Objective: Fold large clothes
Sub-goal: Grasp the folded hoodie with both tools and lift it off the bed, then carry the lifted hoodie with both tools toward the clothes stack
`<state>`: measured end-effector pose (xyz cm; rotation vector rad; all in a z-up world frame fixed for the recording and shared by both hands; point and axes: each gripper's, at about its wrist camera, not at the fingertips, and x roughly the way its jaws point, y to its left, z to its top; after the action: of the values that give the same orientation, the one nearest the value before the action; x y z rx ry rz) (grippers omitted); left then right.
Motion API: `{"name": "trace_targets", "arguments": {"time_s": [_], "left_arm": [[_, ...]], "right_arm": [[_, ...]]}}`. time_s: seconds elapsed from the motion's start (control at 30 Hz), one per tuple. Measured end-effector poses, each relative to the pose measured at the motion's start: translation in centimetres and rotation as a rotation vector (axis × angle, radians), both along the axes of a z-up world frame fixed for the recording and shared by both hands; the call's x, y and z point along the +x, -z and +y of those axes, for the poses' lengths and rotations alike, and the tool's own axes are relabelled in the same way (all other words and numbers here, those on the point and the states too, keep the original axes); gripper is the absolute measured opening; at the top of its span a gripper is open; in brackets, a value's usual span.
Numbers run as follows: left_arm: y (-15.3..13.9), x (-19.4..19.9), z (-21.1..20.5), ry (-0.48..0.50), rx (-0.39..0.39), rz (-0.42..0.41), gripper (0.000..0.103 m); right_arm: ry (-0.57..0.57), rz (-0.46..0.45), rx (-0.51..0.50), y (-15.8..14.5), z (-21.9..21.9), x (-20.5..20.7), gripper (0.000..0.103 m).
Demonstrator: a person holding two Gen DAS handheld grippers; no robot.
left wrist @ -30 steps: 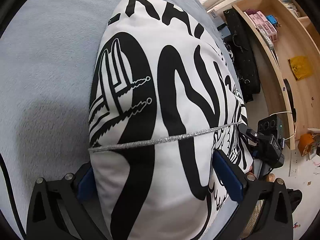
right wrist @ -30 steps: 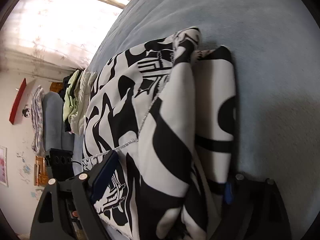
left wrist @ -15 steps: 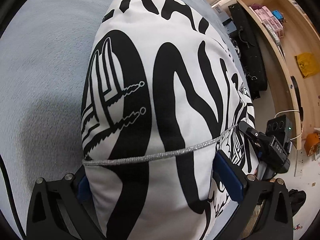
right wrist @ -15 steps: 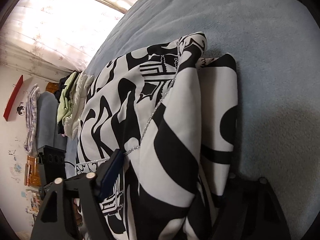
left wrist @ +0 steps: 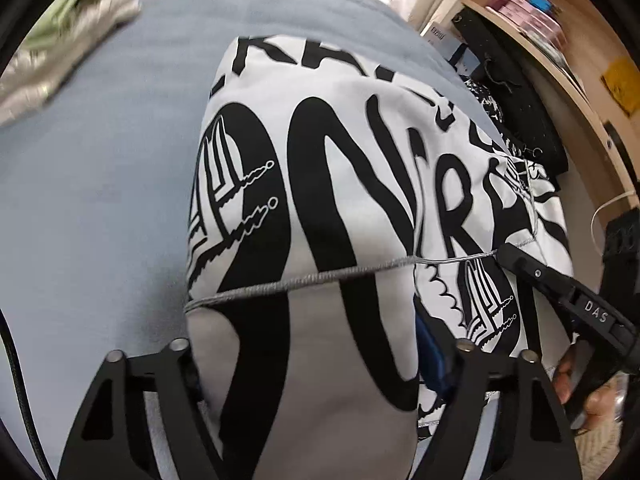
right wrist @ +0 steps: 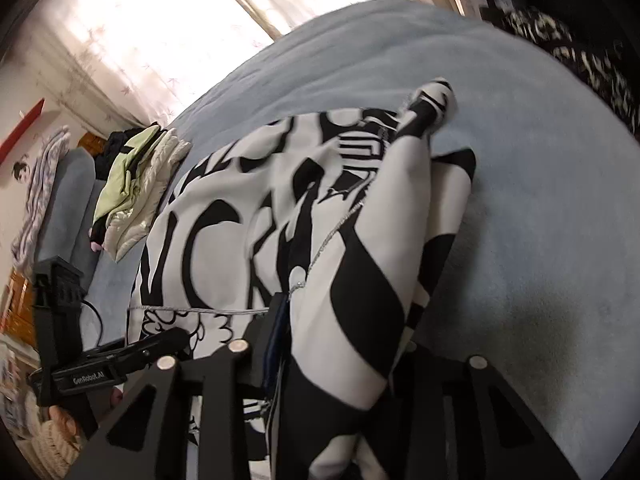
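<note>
A large white garment with bold black lettering [left wrist: 360, 184] lies folded into a thick bundle on the grey-blue bed cover [left wrist: 100, 200]. A silver cord [left wrist: 320, 280] runs across it. My left gripper [left wrist: 312, 356] straddles the bundle's near end, and its jaws are closing with the fabric filling the gap and touching both pads. In the right wrist view the garment [right wrist: 360, 260] is bunched narrow between the fingers of my right gripper [right wrist: 340, 352], whose jaws are closing on it. Each gripper shows in the other's view: the right gripper [left wrist: 560, 292] and the left gripper [right wrist: 120, 364].
A pale green and cream jacket pile [right wrist: 136, 192] lies at the bed's far side. A wooden shelf unit [left wrist: 580, 80] and a black bag [left wrist: 512, 92] stand beside the bed. Another black-and-white cloth [right wrist: 580, 52] is at the far corner. The bed cover [right wrist: 540, 200] stretches out to the right.
Both pairs of jaws have narrowed on the fabric, the right much more. Both grippers have risen and tipped up, so more of the bed's far side and the room now shows.
</note>
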<state>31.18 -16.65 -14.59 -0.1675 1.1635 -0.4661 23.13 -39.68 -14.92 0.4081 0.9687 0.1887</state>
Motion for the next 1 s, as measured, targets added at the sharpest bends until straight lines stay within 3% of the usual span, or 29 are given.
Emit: {"name": "trace_targets", "arguments": {"time_s": [0.27,0.67,0.83,1.0], "left_arm": [[-2.5,-2.3,-0.6,0.015,0.058,-0.075,0.066],[-3.2,-2.7,-0.2,-0.033,0.074,-0.110,0.065],[-6.3,-3.8,5.9,-0.082,0.078,-0.154,0.065],[-10.0,-2.5,13.0,-0.143,0.080,-0.207,0.065]], "right_arm": [[-0.051,-0.079,-0.105,-3.7,4.6,-1.7,0.027],[-0.115,-0.103,-0.094,-7.2,10.9,-5.2,0.027],[-0.168,-0.149,-0.073,-9.5,15.8,-5.9,0.027],[-0.228,-0.216,-0.044,-12.5,22.0,-4.8,0.027]]}}
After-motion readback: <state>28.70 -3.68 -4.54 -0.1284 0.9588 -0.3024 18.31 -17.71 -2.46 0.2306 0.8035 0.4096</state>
